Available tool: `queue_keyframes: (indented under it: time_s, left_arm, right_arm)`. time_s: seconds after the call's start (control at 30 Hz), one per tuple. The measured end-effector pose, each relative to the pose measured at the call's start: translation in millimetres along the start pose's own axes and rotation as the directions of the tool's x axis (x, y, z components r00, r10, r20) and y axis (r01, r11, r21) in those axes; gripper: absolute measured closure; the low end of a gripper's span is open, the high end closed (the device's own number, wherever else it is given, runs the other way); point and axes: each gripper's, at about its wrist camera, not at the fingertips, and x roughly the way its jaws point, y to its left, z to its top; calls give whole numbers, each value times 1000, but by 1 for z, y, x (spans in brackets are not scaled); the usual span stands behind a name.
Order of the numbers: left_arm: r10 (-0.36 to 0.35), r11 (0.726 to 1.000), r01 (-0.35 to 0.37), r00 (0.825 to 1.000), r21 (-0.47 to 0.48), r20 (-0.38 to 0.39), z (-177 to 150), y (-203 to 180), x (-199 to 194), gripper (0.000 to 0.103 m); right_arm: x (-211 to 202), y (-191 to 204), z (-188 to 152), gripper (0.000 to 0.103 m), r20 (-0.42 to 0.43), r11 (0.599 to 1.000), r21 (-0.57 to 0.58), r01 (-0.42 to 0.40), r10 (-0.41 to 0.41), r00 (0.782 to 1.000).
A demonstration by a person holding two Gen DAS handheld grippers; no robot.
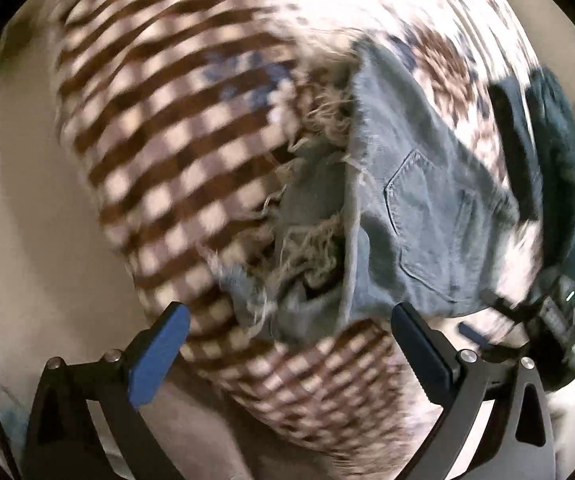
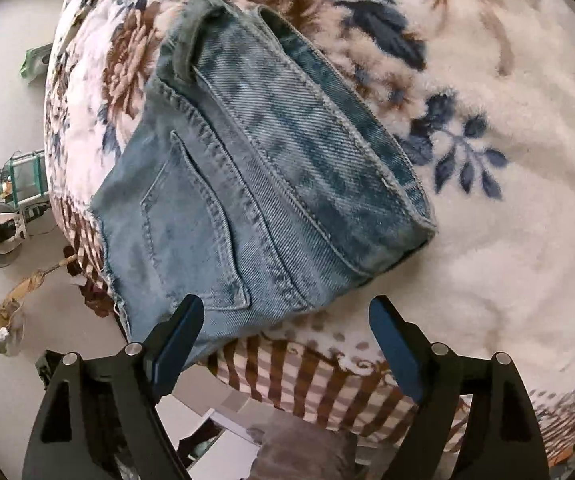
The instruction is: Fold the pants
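Pale blue frayed-hem denim shorts [image 2: 247, 184] lie on the floral fleece blanket [image 2: 487, 160], long axis near-left to far-right. Right gripper [image 2: 287, 340], jaws wide and empty, is nearer; left gripper [image 1: 287, 332] likewise spread and empty.

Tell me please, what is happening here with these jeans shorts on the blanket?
A person holds a claw in each hand over a pair of denim shorts lying on a flowered, checkered blanket. The shorts already look folded in half, back pocket up, frayed hems together. Both the left claw and the right claw are open and grip nothing. The left view is blurred.
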Motion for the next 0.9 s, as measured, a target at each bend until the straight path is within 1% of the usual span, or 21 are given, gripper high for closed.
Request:
queue_keyframes:
  time_s: [0.03, 0.1, 0.17, 0.2, 0.23, 0.27, 0.3, 0.33, 0.37, 0.4, 0.43, 0.47, 0.5, 0.53, 0.6, 0.63, 0.67, 0.7, 0.73, 0.77, 0.9]
  left_arm:
    - [-29, 999, 29, 1000, -42, 1, -5, 4, -1, 0]
    - [-126, 985, 123, 992, -125, -14, -11, 4, 6, 0]
    - [-168, 970, 157, 985, -185, -46, -12, -2, 20, 0]
    - [-188, 962, 175, 981, -211, -42, -10, -3, 30, 1]
    - [-182, 960, 173, 983, -220, -23, -9, -5, 33, 3]
    - [-174, 961, 172, 985, -218, 14, -7, -5, 35, 16]
    - [-179, 960, 189, 981, -205, 68, -6, -2, 33, 48]
    - [-192, 955, 211, 975, -208, 110, -5, 5, 30, 63]
    - [-213, 945, 236, 969, -225, 124, -4, 15, 29, 80]
    - [-270, 915, 300, 952, -270, 142, -3, 30, 32, 82]
    - [-289, 893, 323, 945, -312, 153, -2, 43, 36, 82]
    - [-290, 886, 326, 945, -330, 154, -2, 51, 39, 82]
    - [-322, 867, 351, 936, -354, 141, -2, 61, 45, 82]
    - [-361, 835, 383, 923, -396, 134, -4, 71, 52, 81]
    - [-396, 799, 409, 909, -441, 128, -7, 78, 54, 76]
    - [-394, 803, 405, 911, -438, 119, -9, 76, 52, 73]
    - [-385, 813, 394, 916, -428, 112, -11, 73, 48, 60]
    - [-382, 822, 389, 918, -415, 103, -13, 68, 44, 40]
    - [-383, 829, 387, 919, -404, 94, -16, 62, 40, 31]
    - [-386, 834, 385, 919, -396, 82, -18, 56, 39, 14]
    - [-405, 836, 395, 913, -382, 57, -19, 32, 49, 11]
  right_arm:
    - [0, 0, -1, 16, 3, 1000, 2, -6, 6, 1000]
    - [-2, -8, -3, 16, 1, 1000, 10, -14, 14, 1000]
    - [-3, -15, 2, 16, 3, 999, 39, -27, 27, 1000]
    - [-6, -27, 9, 16, 2, 998, 48, -33, 33, 999]
    - [-8, -34, 14, 16, 5, 998, 56, -28, 28, 1000]
    - [-9, -36, 15, 19, 16, 998, 62, -21, 20, 1000]
    - [-10, -39, 18, 36, 31, 998, 66, -18, 16, 999]
    - [-12, -41, 20, 46, 45, 997, 74, -13, 9, 999]
    - [-12, -44, 22, 50, 46, 996, 86, -4, 0, 999]
    - [-11, -48, 24, 52, 44, 995, 101, -12, 8, 999]
    - [-11, -51, 25, 53, 41, 993, 114, -23, 19, 999]
    - [-9, -52, 26, 53, 38, 992, 120, -24, 20, 999]
    - [-7, -52, 26, 53, 32, 993, 115, -18, 14, 999]
    - [-5, -51, 26, 53, 29, 994, 109, -7, 4, 1000]
    - [-5, -48, 25, 50, 20, 995, 98, 4, -6, 1000]
    - [-5, -46, 25, 48, 14, 996, 92, 9, -10, 1000]
    - [-4, -44, 24, 41, 4, 996, 89, 1, -1, 1000]
    - [-4, -42, 25, 28, -2, 996, 90, -10, 10, 1000]
    - [-3, -41, 23, 22, -5, 996, 88, -19, 20, 1000]
    - [-2, -40, 22, 18, -6, 996, 84, -24, 24, 1000]
    - [10, -37, 25, 18, -31, 996, 80, -35, 38, 999]
